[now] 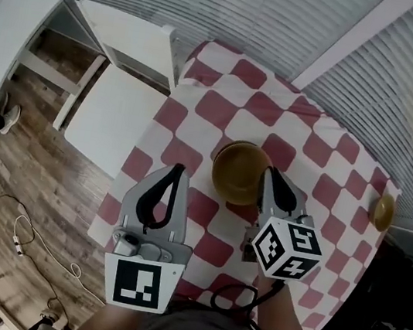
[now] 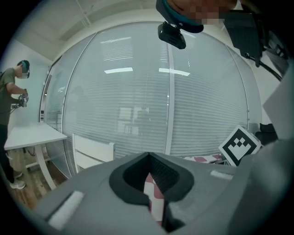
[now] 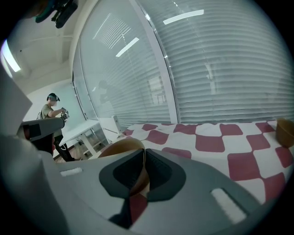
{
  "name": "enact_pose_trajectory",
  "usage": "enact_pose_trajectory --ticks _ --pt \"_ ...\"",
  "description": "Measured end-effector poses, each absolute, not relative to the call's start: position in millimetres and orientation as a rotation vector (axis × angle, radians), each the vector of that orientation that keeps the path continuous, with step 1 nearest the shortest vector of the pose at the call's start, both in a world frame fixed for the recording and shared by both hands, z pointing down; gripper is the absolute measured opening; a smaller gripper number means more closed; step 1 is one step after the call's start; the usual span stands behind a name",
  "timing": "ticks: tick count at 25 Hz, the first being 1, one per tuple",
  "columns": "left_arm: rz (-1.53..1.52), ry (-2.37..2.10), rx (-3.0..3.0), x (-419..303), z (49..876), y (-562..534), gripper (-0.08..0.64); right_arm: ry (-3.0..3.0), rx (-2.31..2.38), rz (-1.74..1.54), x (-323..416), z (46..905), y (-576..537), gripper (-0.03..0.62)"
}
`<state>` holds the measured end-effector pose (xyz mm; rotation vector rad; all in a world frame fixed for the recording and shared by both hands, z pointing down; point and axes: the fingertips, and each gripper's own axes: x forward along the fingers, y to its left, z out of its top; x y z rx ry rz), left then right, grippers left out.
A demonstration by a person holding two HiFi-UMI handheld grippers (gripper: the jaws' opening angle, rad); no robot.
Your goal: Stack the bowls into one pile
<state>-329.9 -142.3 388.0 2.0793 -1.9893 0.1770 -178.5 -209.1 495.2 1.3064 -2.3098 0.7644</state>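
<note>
Gripping the big bowl (image 1: 238,172) by its near rim, our right gripper (image 1: 271,173) slants downward, jaws pinched on it. It faces mouth-up over the tablecloth (image 1: 214,111) centre. Our left gripper (image 1: 179,170) points forward beside it, jaws closed on nothing.

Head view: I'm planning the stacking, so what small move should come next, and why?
Probably set the big bowl down and let go: the right hand-held gripper pinches its rim, and the other bowl, seemingly smaller, sits apart at the edge of the table.
</note>
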Motion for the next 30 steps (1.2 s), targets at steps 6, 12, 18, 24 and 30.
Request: enact_pose_trajectory --ticks 6,12,18,24,30 --pt "0.182 -1.954 2.056 -337.2 410.4 -151.0 0.000 -2.286 1.306 0.687 -186.3 509.4 -215.6 0.046" --pt "0.170 -1.943 2.033 -339.5 421.5 -158.5 0.000 -2.271 1.287 0.627 -187.2 514.5 -221.2 0.067" --pt "0.192 -1.934 2.043 -335.6 421.7 -159.4 0.000 -2.293 1.280 0.570 -186.7 508.2 -220.9 0.106" --pt "0.172 -1.950 2.091 -320.0 402.0 -158.6 0.000 -2.343 1.323 0.554 -175.0 485.6 -219.6 0.103" --pt "0.165 -1.958 2.186 -290.1 368.5 -152.4 0.000 -2.387 1.396 0.512 -145.8 450.4 -211.9 0.087"
